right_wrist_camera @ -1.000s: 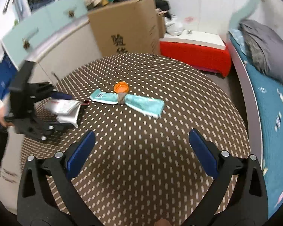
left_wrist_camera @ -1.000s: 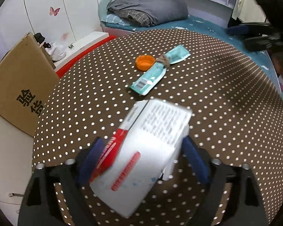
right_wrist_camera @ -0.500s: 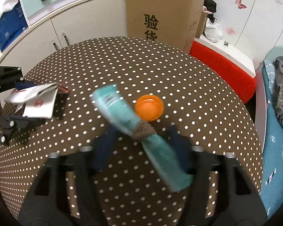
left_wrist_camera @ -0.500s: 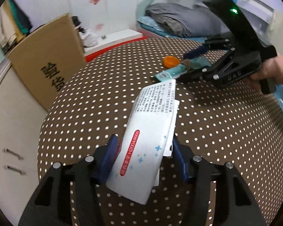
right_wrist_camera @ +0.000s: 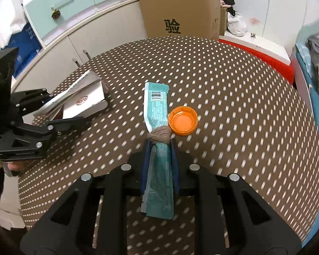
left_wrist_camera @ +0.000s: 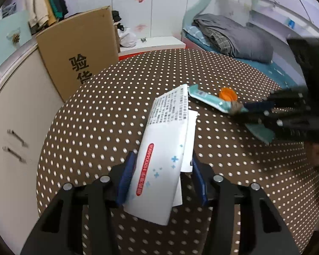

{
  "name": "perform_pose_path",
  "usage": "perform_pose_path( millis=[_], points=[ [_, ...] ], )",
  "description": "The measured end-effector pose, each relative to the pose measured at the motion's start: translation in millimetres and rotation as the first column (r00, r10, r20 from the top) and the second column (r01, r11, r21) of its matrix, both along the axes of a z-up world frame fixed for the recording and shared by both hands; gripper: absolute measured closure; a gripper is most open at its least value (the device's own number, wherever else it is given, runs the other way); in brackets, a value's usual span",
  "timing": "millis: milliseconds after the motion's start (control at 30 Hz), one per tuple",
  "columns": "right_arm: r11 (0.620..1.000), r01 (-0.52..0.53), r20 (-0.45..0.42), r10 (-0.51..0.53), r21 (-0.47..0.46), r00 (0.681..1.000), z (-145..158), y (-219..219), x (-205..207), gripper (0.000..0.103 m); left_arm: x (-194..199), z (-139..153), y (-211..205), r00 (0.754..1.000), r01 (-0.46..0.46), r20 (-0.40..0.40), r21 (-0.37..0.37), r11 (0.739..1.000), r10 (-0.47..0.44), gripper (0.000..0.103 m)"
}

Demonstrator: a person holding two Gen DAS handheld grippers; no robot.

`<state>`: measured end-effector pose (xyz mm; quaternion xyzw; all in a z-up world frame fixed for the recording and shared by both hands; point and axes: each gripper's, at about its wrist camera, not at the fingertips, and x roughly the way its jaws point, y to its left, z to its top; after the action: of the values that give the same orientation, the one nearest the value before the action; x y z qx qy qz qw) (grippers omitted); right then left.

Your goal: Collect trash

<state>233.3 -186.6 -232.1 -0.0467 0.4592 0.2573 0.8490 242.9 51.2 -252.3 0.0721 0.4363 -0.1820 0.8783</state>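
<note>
On the brown dotted counter, our right tool, just closing, pinches the teal wrapper; our left tool, narrowing too, grips the flattened white carton. Next we lift both, sparing the orange cap.

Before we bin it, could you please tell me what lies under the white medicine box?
A white leaflet pokes out beneath the white medicine box, over the dotted tablecloth. Whatever else lies under the box is covered.

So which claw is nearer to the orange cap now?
Right. The right claw grips the teal wrapper just beside the cap. The left claw holds the white packet farther away.
</note>
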Motion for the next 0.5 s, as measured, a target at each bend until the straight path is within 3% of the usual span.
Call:
perform_pose_path(
  millis=[400,500],
  points=[
    [0.998,0.033,-0.038,-0.031,0.051,0.999,3.8,-20.6,-59.0,0.082,-40.5,9.6,-8.8,0.999,-0.053,-0.003,-0.069,0.996,0.053,0.056],
    [0.999,0.010,-0.047,-0.007,0.047,0.999,2.1,-19.2,-73.7,0.074,-47.8,11.2,-12.9,0.999,-0.044,0.000,-0.072,0.996,0.044,0.056]
  ],
)
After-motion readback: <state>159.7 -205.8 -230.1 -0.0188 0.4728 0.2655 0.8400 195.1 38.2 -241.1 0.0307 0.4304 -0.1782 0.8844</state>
